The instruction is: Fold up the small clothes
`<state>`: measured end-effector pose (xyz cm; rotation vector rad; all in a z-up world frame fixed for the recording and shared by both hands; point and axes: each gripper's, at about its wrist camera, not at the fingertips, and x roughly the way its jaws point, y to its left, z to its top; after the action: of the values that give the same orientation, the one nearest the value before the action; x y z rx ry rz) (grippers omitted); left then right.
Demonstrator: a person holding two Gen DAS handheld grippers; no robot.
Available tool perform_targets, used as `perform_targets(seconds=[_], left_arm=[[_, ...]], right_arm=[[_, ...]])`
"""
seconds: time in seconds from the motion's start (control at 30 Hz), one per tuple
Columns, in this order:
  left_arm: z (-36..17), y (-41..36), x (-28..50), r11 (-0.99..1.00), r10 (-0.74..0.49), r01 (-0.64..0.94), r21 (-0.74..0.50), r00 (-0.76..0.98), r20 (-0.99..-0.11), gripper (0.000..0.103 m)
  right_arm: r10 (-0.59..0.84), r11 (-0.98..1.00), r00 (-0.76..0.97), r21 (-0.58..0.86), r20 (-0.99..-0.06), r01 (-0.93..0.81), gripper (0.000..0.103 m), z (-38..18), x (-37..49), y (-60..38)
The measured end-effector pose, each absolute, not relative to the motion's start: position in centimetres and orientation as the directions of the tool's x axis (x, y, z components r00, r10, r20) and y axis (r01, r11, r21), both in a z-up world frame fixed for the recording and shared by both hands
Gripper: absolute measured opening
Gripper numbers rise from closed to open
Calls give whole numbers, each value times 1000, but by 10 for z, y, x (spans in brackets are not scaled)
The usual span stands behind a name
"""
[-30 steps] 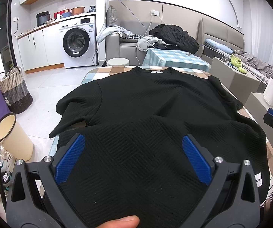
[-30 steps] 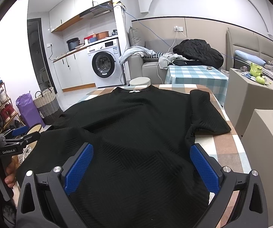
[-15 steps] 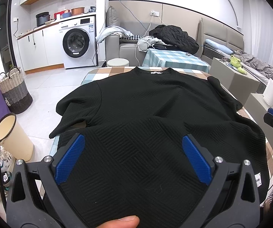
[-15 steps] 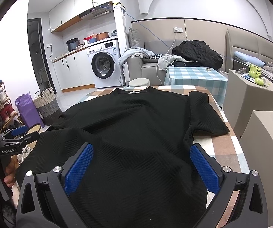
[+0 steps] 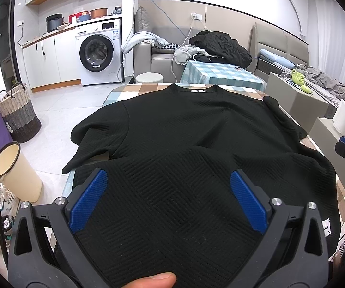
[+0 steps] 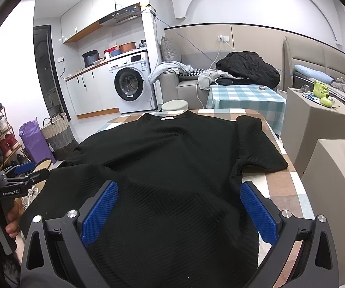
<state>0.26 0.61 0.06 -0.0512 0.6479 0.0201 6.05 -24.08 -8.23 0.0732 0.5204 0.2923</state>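
Nothing much has moved since the earlier frames: both sets of jaws stay spread wide, gripping nothing. Between and beyond the left gripper (image 5: 168,201) lies the black shirt (image 5: 196,139), spread flat on the checked desk (image 6: 290,192), hem nearest, collar farthest. The right gripper (image 6: 177,210) hangs over the same hem area, with one sleeve ahead to its right. Folding, I judge, has not started; a hem or sleeve pinch comes next.

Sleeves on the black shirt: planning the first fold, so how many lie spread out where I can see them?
2. One sleeve hangs off the table's left edge; the other sleeve lies flat on the checked tablecloth at right.
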Motion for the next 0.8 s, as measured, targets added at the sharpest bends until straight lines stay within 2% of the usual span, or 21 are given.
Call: perform_targets(seconds=[0.8], left_arm=[[-10, 21, 27, 996, -5, -55, -74, 771, -637, 102]], right_arm=[[321, 943, 810, 241, -490, -228, 103, -88, 79, -251]])
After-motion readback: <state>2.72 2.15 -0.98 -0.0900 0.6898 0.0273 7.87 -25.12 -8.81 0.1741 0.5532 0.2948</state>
